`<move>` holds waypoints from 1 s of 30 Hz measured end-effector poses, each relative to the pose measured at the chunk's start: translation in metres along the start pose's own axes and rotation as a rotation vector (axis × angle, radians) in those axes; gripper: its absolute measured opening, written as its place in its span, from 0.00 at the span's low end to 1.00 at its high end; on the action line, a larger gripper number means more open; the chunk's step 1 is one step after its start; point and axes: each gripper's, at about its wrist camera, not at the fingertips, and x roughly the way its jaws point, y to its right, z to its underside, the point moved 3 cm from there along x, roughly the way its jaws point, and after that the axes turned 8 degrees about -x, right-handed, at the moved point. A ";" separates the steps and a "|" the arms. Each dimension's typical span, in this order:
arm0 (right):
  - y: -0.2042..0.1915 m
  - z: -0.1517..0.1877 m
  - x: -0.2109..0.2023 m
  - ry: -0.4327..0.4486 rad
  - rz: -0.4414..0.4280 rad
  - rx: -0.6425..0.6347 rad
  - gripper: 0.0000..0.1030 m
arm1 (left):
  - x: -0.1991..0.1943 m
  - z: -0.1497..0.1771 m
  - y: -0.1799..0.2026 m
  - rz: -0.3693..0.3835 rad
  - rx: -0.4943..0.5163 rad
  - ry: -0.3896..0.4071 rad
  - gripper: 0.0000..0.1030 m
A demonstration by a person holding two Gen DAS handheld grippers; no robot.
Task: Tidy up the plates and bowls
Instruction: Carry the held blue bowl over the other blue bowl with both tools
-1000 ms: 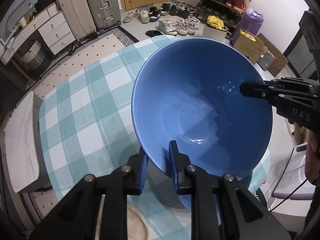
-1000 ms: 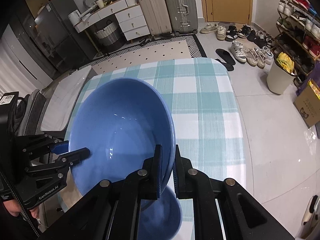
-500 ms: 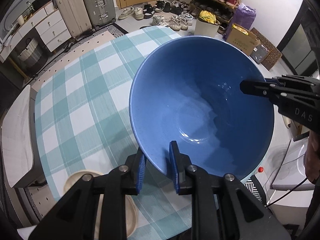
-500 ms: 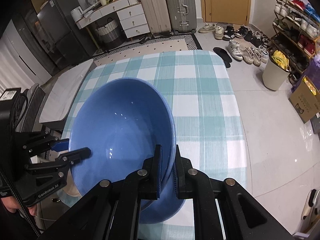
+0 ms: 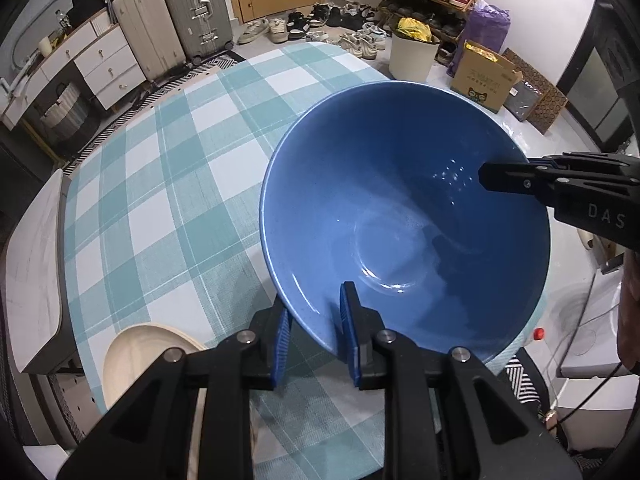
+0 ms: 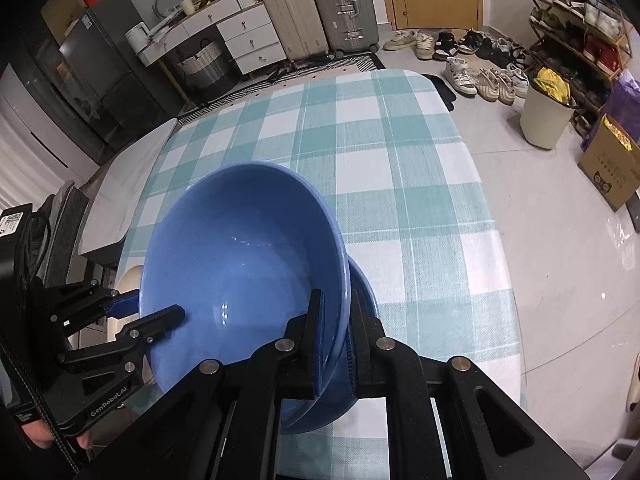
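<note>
A large blue bowl [image 5: 400,216] hangs tilted above the teal-checked table [image 5: 160,184], held by opposite sides of its rim. My left gripper [image 5: 314,312] is shut on the near rim, one pad inside the bowl and one outside. My right gripper [image 6: 334,308] is shut on the far rim in the same way. In the left wrist view the right gripper [image 5: 504,172] reaches in from the right. In the right wrist view the left gripper [image 6: 148,308] comes in from the left. Directly under the held bowl [image 6: 240,264] a second blue bowl [image 6: 332,408] stands on the table, mostly hidden.
A cream plate [image 5: 136,348] lies at the table's near left corner, beside the bowls. A white bench [image 5: 32,264] runs along the table's left side. A bin [image 6: 548,116], a cardboard box [image 6: 612,168], shoes and suitcases stand on the floor beyond.
Both grippers have carried the blue bowl down and back toward the near end of the table, over the second blue bowl. The cream plate has come further into view.
</note>
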 end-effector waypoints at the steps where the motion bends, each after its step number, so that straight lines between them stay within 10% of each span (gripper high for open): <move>1: 0.000 0.001 0.001 0.001 0.006 -0.001 0.09 | 0.003 0.002 0.000 0.005 -0.004 -0.004 0.20; 30: -0.010 0.031 0.021 0.024 0.113 -0.101 0.10 | 0.037 0.025 0.012 -0.082 0.027 0.028 0.24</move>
